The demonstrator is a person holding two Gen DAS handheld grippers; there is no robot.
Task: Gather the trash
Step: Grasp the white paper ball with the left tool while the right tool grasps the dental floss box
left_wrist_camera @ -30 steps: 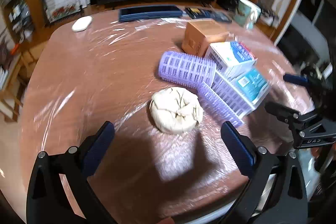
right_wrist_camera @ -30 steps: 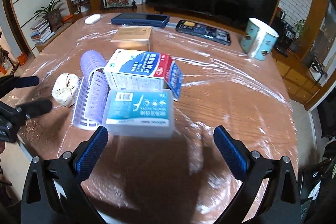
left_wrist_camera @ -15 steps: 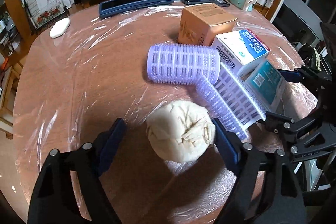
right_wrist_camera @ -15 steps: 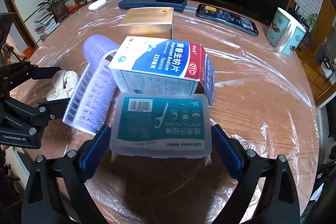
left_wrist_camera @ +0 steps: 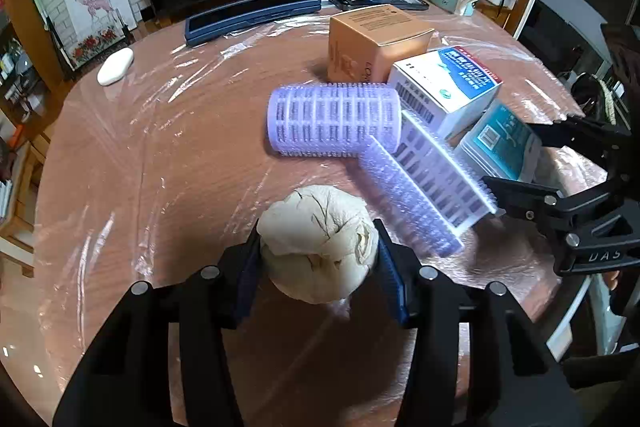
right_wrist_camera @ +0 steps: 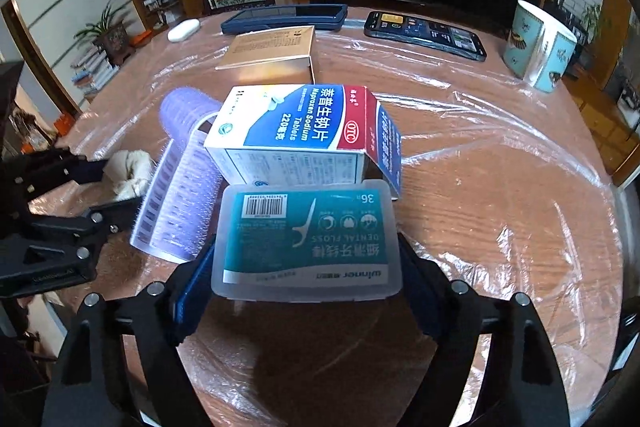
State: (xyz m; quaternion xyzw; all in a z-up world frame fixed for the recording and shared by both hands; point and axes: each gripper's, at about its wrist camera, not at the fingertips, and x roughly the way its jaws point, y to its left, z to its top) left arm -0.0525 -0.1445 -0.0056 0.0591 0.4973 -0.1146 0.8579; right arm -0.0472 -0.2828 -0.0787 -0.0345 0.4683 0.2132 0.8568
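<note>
Left gripper (left_wrist_camera: 318,259): jaws have just been closing, both blue pads now against the sides of the crumpled off-white ball of tissue paper (left_wrist_camera: 318,245), which sits on the round wooden table under clear plastic film (left_wrist_camera: 160,167).

Right gripper (right_wrist_camera: 306,267): jaws also just closing, narrowed partway; pads flank the translucent plastic dental floss case with teal label (right_wrist_camera: 306,243) at both sides, apparently touching.

Just beyond the case: white, blue and red cardboard medicine box (right_wrist_camera: 296,131), touching it. Left of both: two lavender bristled hair rollers (left_wrist_camera: 334,121), one lying across the other.

Farther back: tan cardboard box (left_wrist_camera: 372,41), dark blue flat case (left_wrist_camera: 252,15), black smartphone (right_wrist_camera: 424,35), teal patterned mug (right_wrist_camera: 536,47), small white oval object (left_wrist_camera: 115,66).
</note>
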